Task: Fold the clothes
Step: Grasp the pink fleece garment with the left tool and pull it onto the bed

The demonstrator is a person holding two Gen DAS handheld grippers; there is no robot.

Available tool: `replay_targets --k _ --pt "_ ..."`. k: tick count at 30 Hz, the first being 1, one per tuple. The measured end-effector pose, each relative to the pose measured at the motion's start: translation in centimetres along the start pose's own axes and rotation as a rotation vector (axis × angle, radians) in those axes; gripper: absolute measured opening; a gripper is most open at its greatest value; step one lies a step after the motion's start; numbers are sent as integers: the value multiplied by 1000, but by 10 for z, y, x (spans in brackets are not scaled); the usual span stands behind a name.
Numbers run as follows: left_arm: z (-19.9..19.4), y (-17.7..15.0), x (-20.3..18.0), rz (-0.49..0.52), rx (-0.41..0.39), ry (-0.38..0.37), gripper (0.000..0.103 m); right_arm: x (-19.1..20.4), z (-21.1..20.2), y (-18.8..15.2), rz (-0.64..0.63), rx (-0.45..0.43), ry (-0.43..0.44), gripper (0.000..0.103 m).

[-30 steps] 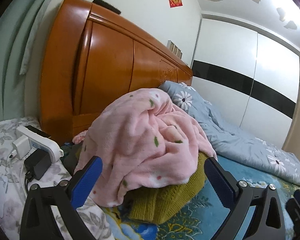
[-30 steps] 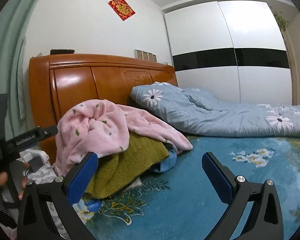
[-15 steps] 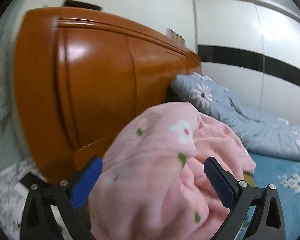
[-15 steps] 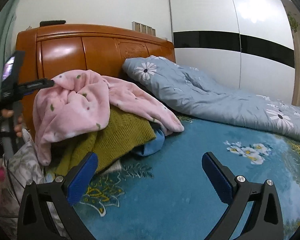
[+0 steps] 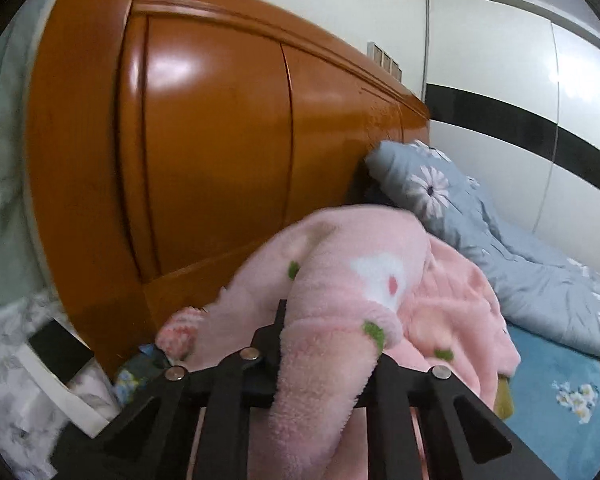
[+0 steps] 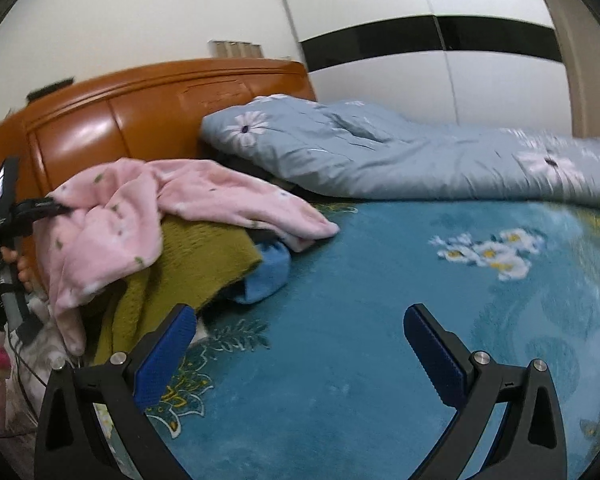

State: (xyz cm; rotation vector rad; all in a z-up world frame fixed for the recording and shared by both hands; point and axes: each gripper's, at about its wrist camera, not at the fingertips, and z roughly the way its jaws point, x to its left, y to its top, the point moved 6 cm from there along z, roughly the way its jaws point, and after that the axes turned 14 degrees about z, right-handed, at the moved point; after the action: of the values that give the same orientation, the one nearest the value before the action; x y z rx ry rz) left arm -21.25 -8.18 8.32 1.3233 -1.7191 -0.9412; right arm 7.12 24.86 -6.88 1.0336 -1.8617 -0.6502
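A pink fleece garment [image 6: 120,216] with green dots lies on top of a pile at the head of the bed, over an olive knit sweater [image 6: 196,256] and a blue garment [image 6: 266,276]. My left gripper [image 5: 324,344] is shut on a fold of the pink fleece garment [image 5: 340,292], which fills the space between its jaws; it also shows at the left of the right wrist view [image 6: 56,208]. My right gripper [image 6: 296,344] is open and empty, low over the teal floral bedsheet [image 6: 380,320], to the right of the pile.
An orange wooden headboard [image 5: 212,152] stands right behind the pile. A grey-blue flowered quilt [image 6: 400,156] lies along the far side of the bed. A bedside surface with a white box [image 5: 56,380] is at the left. White wardrobe doors [image 6: 460,60] stand behind.
My left gripper moved forward onto the pink fleece and shut on a fold of it. My right gripper tilted down toward the sheet and stayed open.
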Motion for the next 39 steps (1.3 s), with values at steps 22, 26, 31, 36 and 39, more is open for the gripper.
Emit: replay_targets --k 22,26,31,36,39 --pt "-286 169 -405 309 -476 -774 13 -235 -183 26 322 -293 -219 103" --pt "-311 119 -500 414 -413 -966 13 -269 -230 26 357 -358 -307 103" --pt "-298 -2 -607 582 -198 -1118 13 -306 -283 -1 422 -388 -437 103" --pt "-268 -123 -684 614 79 -1210 14 -335 -322 -28 434 -335 -591 103" --pt "-282 -163 -706 656 113 -1263 18 -345 -340 -32 445 -334 -641 103"
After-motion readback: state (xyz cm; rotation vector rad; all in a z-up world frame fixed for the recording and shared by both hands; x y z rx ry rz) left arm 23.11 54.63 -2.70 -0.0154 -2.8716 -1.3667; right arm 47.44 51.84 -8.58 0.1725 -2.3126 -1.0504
